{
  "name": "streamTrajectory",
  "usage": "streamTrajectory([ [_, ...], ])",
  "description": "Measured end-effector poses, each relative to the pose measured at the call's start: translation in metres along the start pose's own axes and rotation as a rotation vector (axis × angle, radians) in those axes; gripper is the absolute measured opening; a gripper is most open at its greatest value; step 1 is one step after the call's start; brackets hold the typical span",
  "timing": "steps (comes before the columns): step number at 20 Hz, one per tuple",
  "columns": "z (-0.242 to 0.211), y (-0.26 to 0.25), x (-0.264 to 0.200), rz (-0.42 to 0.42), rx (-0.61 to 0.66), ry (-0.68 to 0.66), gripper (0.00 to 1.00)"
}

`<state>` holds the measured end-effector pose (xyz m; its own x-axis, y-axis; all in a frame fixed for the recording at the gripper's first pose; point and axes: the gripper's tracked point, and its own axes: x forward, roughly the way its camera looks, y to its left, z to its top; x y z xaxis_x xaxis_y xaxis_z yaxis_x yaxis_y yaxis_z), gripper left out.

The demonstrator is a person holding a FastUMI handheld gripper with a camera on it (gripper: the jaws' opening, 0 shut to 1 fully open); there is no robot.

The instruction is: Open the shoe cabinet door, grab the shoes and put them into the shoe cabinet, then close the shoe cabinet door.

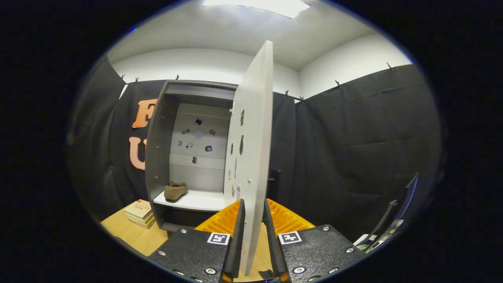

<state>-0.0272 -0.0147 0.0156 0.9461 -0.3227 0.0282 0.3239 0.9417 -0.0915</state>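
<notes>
Gripper [254, 214] fingers are sitting narrowly apart w/ the cabinet door [251, 149] edge between them — looks clamped on both sides. Door is standing wide open. Brown shoe [175, 191] is resting on the shelf [196, 201] inside the cabinet [157, 157] — books [139, 213] beside it.

Black cloth [353, 137] is hanging all around the booth, clipped along its top edge and falling in soft folds. Above it, white walls [346, 63] are rising to a white ceiling [235, 35], where a bright light panel [255, 6] is glowing. A wooden table [133, 236] is sitting low at the left, and a small stack of books [139, 212] is lying on it near the cloth. Beyond the fingers to the right, a dark stand [397, 214] is leaning up in front of the cloth, its make unclear.
</notes>
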Motion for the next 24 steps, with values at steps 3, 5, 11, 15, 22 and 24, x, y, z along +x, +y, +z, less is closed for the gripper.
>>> streamTrajectory([
  [3,-0.002,0.034,-0.020,0.028,-0.011,0.000,0.34],
  [5,-0.002,0.060,-0.027,0.039,-0.008,-0.022,0.34],
  [11,-0.037,0.128,-0.042,0.068,0.016,0.051,0.37],
  [15,-0.081,0.163,-0.038,0.125,0.018,0.179,0.38],
  [22,-0.169,0.207,-0.011,0.218,0.023,0.391,0.38],
  [24,-0.200,0.216,0.001,0.233,0.033,0.465,0.38],
])
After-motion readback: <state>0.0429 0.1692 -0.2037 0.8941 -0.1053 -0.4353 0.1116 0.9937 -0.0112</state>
